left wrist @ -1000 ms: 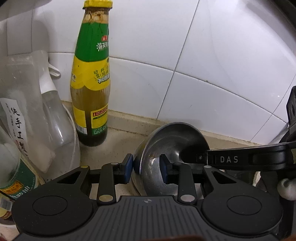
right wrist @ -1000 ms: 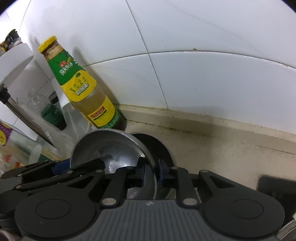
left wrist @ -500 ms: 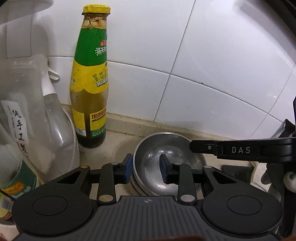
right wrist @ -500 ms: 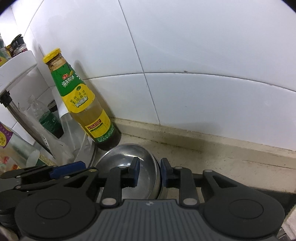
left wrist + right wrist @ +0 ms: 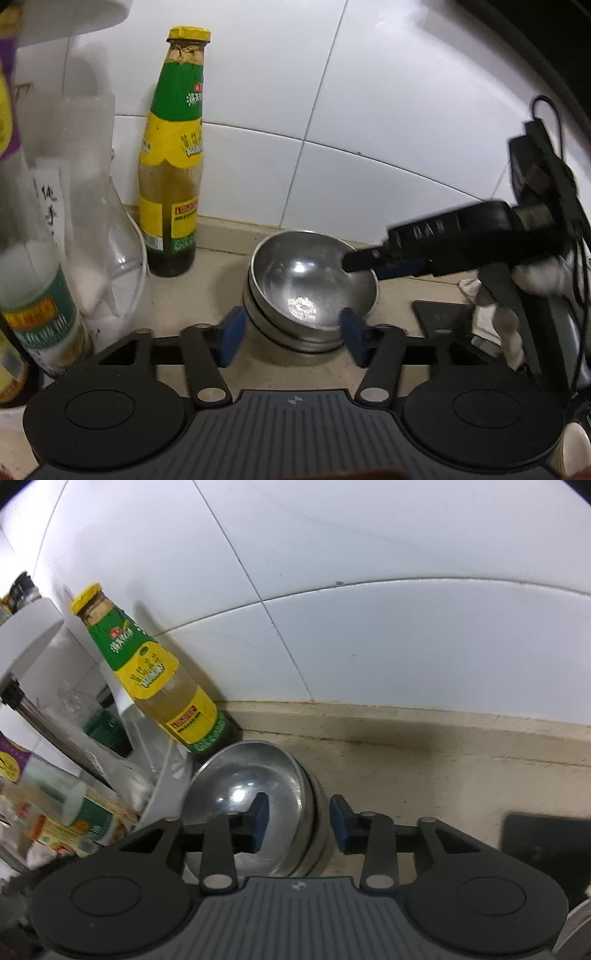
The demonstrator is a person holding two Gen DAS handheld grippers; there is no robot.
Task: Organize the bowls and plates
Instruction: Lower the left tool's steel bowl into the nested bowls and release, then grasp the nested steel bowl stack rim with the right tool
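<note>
A stack of steel bowls (image 5: 306, 280) sits on the beige counter near the tiled wall, the top bowl nested level in the one below. My left gripper (image 5: 291, 341) is open and its jaws are still opening. Its blue pads stand on either side of the stack's near side, clear of the metal. My right gripper (image 5: 300, 823) is also opening: one finger is inside the top bowl (image 5: 236, 779), the other outside, and the right rim runs between them untouched. In the left wrist view the right gripper (image 5: 364, 266) reaches in from the right.
A green and yellow sauce bottle (image 5: 171, 155) stands left of the bowls against the wall (image 5: 159, 675). Clear containers, a plastic bag and a green-labelled bottle (image 5: 48, 325) crowd the left. A flat black object (image 5: 443, 317) lies on the counter to the right. A gloved hand (image 5: 535, 280) holds the right gripper.
The top bowl, held tilted by both grippers, came down level onto the stack. Both grippers then let go and opened, and the left one drew back a little.
</note>
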